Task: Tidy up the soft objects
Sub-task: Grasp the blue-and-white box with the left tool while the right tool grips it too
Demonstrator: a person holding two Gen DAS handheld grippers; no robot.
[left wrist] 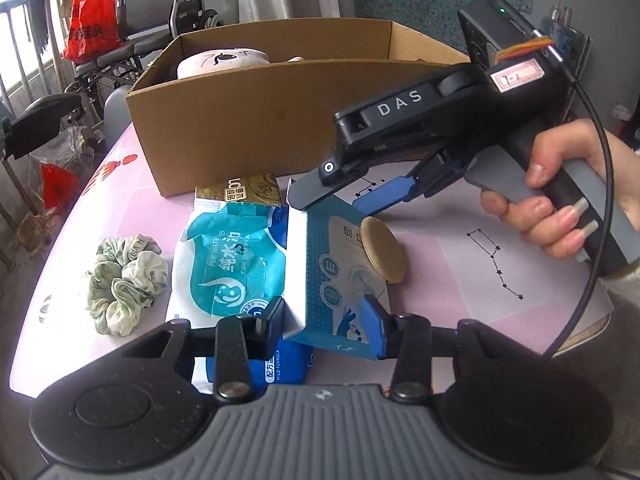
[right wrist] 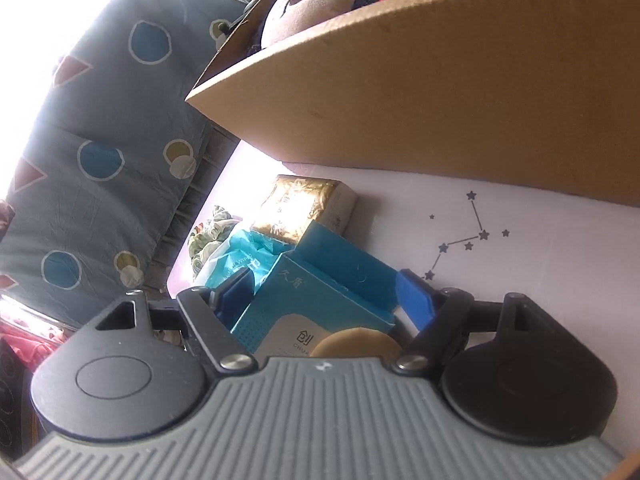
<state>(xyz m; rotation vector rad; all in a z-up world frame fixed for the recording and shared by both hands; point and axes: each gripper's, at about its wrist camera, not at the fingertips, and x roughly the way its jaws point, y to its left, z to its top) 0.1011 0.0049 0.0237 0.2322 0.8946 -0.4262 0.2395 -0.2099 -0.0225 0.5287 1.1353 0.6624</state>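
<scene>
A teal bandage box (left wrist: 336,276) with a tan round patch on its face is held between both grippers above the pink table. My left gripper (left wrist: 326,316) is shut on its near end. My right gripper (left wrist: 340,192) comes in from the right and is shut on its far end; in the right wrist view the box (right wrist: 320,300) sits between the blue pads of my right gripper (right wrist: 324,292). A teal wet-wipes pack (left wrist: 232,264), a gold tissue pack (left wrist: 248,190) and a green scrunchie (left wrist: 124,280) lie on the table. A cardboard box (left wrist: 256,120) behind holds a plush toy (left wrist: 222,62).
The pink table (left wrist: 500,264) has a star pattern at the right. A wheelchair (left wrist: 132,40) and a red bag (left wrist: 90,20) stand beyond the table's far left edge. In the right wrist view a patterned blue blanket (right wrist: 100,152) hangs to the left.
</scene>
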